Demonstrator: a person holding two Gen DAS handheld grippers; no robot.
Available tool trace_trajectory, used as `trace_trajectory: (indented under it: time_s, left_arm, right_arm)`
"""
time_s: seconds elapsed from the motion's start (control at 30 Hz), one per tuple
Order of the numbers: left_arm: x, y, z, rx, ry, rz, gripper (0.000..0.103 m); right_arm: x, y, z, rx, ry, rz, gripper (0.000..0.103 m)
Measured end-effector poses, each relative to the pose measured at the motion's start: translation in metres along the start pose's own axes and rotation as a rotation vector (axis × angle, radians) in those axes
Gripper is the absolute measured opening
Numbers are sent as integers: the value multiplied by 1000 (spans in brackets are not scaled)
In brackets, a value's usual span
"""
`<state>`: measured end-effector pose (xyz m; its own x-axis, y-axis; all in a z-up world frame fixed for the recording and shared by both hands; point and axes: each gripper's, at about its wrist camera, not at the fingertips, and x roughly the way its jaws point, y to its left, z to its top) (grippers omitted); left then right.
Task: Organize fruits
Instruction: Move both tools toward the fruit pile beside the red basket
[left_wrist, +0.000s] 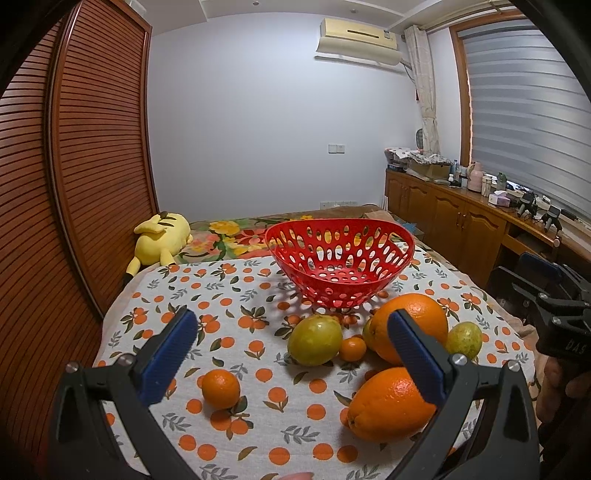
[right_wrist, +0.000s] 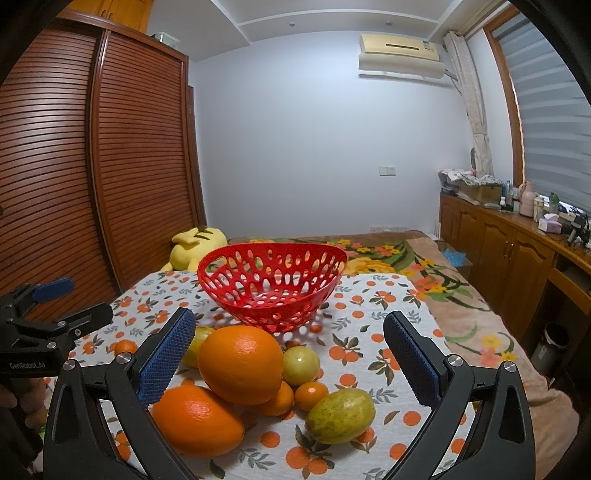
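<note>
Both tools, left and right, gape wide, holding nothing.

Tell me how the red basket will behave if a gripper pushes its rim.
The red basket looks thin, perforated plastic, so probably light and apt to slide on the cloth. Its narrow base under a wide rim suggests it may tip.

It was a home bedroom: a bed with a floral blanket, a yellow plush toy, a louvred wooden wardrobe, and a wall air conditioner.
</note>
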<state>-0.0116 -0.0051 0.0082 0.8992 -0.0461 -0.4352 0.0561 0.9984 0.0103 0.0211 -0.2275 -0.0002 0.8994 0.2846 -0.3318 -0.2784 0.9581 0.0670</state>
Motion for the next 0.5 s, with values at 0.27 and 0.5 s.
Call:
trace_trajectory:
  time_s: [0.27,0.5]
  left_arm:
    - [0,0,0,1,0,1,103]
    - [-1,-1,0,0,0,-1,103]
  right_arm:
    - [0,0,0,1,-1,1,103]
    - [0,0,0,1,-1,2,103]
